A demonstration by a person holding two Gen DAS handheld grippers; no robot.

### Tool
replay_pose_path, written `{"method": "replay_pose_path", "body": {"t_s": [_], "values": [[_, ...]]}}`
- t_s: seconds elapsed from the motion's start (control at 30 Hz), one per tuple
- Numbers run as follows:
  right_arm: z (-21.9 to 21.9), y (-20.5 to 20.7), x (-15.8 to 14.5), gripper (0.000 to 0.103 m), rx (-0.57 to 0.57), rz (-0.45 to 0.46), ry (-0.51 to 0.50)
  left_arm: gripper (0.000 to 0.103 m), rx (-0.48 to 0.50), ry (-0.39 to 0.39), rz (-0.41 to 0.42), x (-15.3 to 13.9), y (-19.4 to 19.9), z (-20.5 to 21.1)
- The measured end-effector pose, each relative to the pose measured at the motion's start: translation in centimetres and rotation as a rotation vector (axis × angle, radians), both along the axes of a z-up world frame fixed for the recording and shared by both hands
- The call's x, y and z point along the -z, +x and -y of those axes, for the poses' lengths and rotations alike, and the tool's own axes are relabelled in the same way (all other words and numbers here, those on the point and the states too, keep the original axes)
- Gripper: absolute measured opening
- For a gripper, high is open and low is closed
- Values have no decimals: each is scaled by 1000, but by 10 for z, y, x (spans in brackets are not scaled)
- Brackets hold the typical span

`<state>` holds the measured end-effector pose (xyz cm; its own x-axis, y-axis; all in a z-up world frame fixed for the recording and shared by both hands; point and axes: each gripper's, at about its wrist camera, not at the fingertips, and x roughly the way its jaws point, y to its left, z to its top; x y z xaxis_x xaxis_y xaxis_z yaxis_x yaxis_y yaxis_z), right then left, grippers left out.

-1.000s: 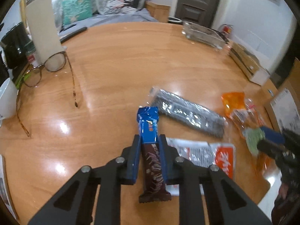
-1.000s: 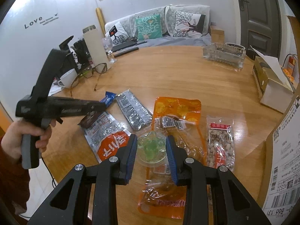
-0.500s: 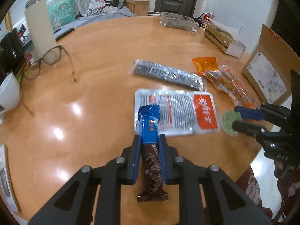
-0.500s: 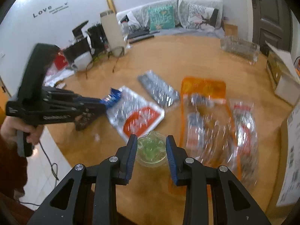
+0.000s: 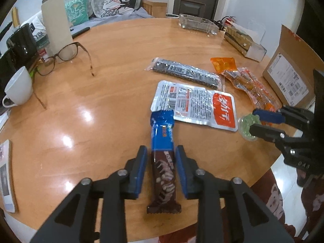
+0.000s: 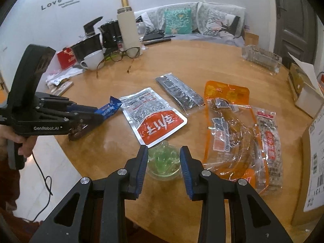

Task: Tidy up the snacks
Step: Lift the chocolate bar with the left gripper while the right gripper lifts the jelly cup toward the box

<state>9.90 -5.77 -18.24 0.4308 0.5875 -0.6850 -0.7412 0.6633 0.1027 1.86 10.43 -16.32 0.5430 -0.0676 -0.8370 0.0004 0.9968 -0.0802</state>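
Your left gripper [image 5: 161, 160] has its blue pads [image 5: 140, 170] spread a little either side of a chocolate bar [image 5: 163, 160]; gaps show on both sides, so it is not clamped. The bar lies on the wooden table [image 5: 101, 105] near its front edge, its blue end touching the near left corner of a silver and red pouch [image 5: 194, 105].

Your right gripper [image 6: 163, 161] is parted around a clear green jelly cup [image 6: 164, 163], which sits on the table just on the near side of that pouch. The pads stand just beside the cup, and you cannot tell whether they touch it.

Farther off lie a dark packet [image 6: 179, 93] and, to the right, an orange bag [image 6: 226, 129] with a nut packet [image 6: 268, 141] beside it.
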Motion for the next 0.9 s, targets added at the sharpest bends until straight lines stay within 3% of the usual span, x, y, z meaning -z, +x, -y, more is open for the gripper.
{"method": "replay_pose_path", "body": {"t_s": [0.1, 0.17, 0.3, 0.47, 0.73, 0.9], "values": [[0, 3, 0, 33, -32, 13, -9, 32, 12, 21, 5, 1, -6, 4], [0, 3, 0, 41, -76, 28, -4, 32, 9, 19, 6, 1, -8, 3], [0, 8, 0, 41, -159, 23, 35, 32, -3, 14, 18, 1, -10, 2], [1, 7, -3, 28, -189, 28, 8, 26, -5, 26, 37, 1, -9, 1], [2, 1, -3, 27, -212, 30, -42, 20, 3, 45, 54, 2, -7, 0], [0, 2, 0, 20, -221, 42, -57, 16, -1, 34, 60, 1, -7, -4]]}}
